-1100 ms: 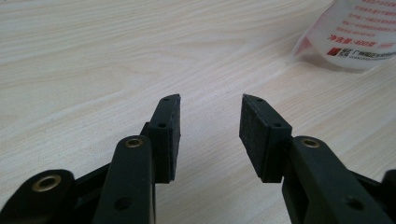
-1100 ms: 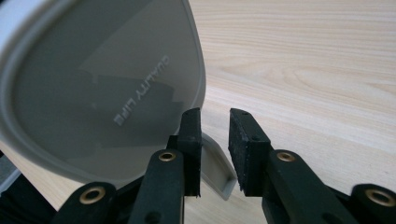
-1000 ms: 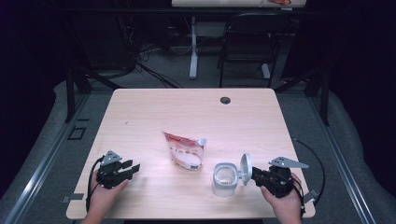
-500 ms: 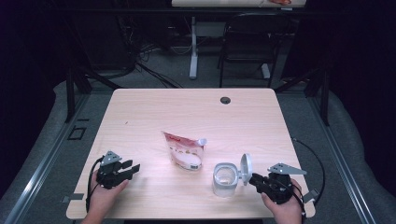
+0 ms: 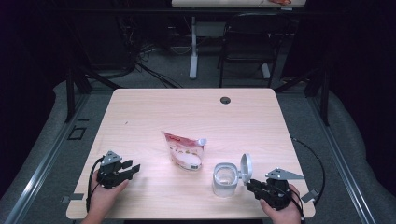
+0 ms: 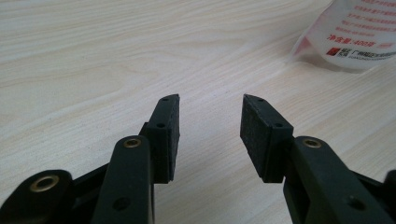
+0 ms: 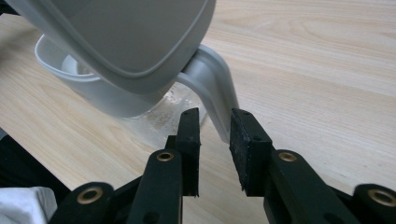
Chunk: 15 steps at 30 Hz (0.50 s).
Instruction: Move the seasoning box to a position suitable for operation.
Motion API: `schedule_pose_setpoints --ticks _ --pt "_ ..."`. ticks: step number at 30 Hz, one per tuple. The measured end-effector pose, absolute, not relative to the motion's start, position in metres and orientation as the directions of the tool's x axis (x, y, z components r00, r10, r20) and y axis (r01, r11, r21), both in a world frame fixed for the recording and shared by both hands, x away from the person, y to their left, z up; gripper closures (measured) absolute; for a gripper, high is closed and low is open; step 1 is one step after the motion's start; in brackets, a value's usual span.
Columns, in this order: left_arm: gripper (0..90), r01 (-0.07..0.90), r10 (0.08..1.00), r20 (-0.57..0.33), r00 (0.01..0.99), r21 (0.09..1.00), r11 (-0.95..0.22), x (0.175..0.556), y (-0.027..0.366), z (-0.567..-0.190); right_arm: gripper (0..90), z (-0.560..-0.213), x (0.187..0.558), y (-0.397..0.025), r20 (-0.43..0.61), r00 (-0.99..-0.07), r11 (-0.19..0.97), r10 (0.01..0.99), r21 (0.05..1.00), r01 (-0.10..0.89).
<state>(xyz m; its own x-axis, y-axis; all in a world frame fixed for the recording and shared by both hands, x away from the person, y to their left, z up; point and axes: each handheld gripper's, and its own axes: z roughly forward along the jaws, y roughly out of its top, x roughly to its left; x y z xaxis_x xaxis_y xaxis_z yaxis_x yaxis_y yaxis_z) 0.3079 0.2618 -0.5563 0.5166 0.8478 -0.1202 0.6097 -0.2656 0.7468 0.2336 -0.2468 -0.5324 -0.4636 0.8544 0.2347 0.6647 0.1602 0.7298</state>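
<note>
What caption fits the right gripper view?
Right gripper, jaws slightly apart, at the handle of an open-lidded clear container on the wooden table.

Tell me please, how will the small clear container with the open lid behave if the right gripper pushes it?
The container looks empty and clear, so probably light; it would likely slide on the smooth table. Its lid stands upright on the side facing the right gripper, so a high push may tip it.

You're at a light wooden table (image 5: pixel 196 112) with a dark cable hole (image 5: pixel 225 100) near its far edge — grey carpet floor (image 5: pixel 359 154) all round. Beyond it, a dim room: tangled cables (image 5: pixel 140 60), a white desk leg (image 5: pixel 193 46), a dark chair (image 5: pixel 245 46).
</note>
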Motion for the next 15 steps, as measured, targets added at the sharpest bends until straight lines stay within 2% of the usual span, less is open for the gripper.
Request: schedule_pose_setpoints --ticks 4,7,15 --pt "57.9 0.612 0.847 -0.124 0.517 0.745 -0.265 0.308 0.261 -0.556 74.3 -0.535 0.238 -0.238 0.207 -0.480 0.192 0.852 0.730 0.656" --pt "57.9 0.609 0.845 -0.120 0.521 0.746 -0.269 0.308 0.262 -0.555 79.5 -0.534 0.240 -0.235 0.166 -0.476 0.211 0.864 0.738 0.641" --pt "57.9 0.610 0.846 -0.123 0.519 0.746 -0.266 0.307 0.261 -0.554 81.2 -0.534 0.241 -0.233 0.130 -0.473 0.228 0.872 0.747 0.625"
